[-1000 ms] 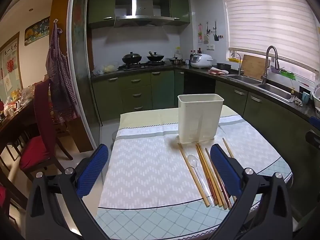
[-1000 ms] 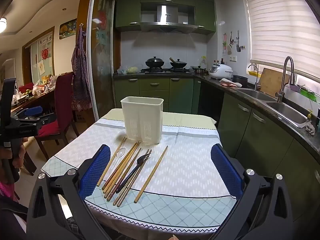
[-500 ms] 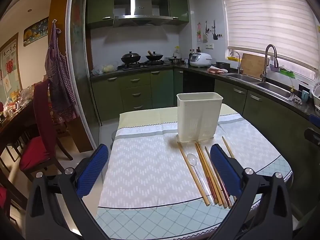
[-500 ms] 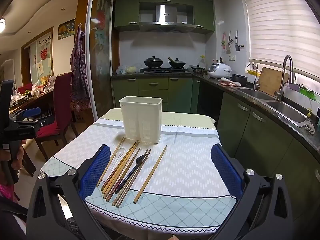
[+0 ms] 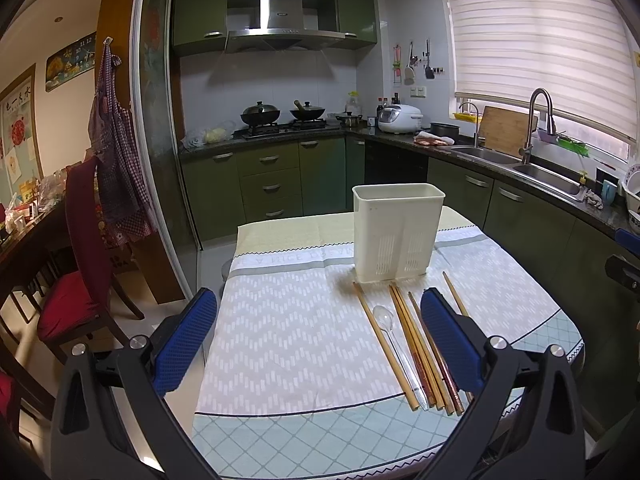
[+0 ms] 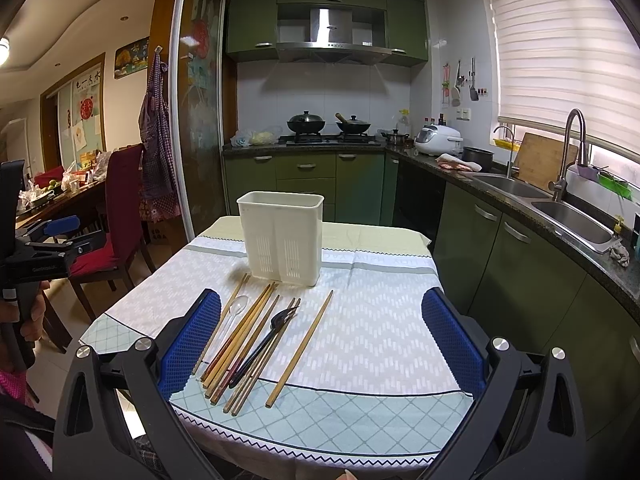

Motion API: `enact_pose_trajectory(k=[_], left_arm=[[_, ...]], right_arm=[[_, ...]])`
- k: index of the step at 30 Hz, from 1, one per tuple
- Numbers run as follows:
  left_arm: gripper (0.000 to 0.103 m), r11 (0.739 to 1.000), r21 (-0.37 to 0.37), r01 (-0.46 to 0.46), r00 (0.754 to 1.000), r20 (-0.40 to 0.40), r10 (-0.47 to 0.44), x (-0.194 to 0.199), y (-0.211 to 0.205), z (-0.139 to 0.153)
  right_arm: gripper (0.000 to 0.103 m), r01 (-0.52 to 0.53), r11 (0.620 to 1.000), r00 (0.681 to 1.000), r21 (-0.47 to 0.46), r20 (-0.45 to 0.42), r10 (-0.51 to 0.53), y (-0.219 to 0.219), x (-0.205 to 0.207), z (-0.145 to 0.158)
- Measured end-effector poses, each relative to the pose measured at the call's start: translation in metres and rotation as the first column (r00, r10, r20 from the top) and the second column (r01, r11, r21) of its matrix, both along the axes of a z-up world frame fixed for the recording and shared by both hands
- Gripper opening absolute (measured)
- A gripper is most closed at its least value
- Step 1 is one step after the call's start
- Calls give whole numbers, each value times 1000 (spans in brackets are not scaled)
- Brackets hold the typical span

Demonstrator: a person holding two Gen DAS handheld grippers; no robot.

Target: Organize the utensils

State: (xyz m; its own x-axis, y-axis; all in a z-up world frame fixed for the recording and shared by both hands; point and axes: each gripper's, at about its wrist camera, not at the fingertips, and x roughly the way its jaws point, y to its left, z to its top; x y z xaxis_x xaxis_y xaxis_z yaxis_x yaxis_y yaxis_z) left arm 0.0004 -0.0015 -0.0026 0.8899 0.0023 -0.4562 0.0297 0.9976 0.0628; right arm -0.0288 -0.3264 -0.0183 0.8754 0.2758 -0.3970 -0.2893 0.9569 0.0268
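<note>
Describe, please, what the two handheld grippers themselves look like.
Both the left gripper and the right gripper share one design: black plastic frames with triangular cut-outs, silver bolts at the joints, and blue textured pads lining the fingers. No cables show.

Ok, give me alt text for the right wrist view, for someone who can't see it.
Open right gripper hovers over a table where chopsticks, a clear spoon and a black fork lie side by side before an upright white holder. One chopstick lies apart to their right. Green kitchen behind; left gripper at far left.
</note>
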Motion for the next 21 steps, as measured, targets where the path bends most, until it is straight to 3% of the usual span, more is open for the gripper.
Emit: enact_pose_trajectory(k=[21], left_arm=[[97,1000,-3,7,1000,-6,-7,0,-6,-6]], right_arm=[[99,4,1000,1000,2,-2,-4,1,4,-5]])
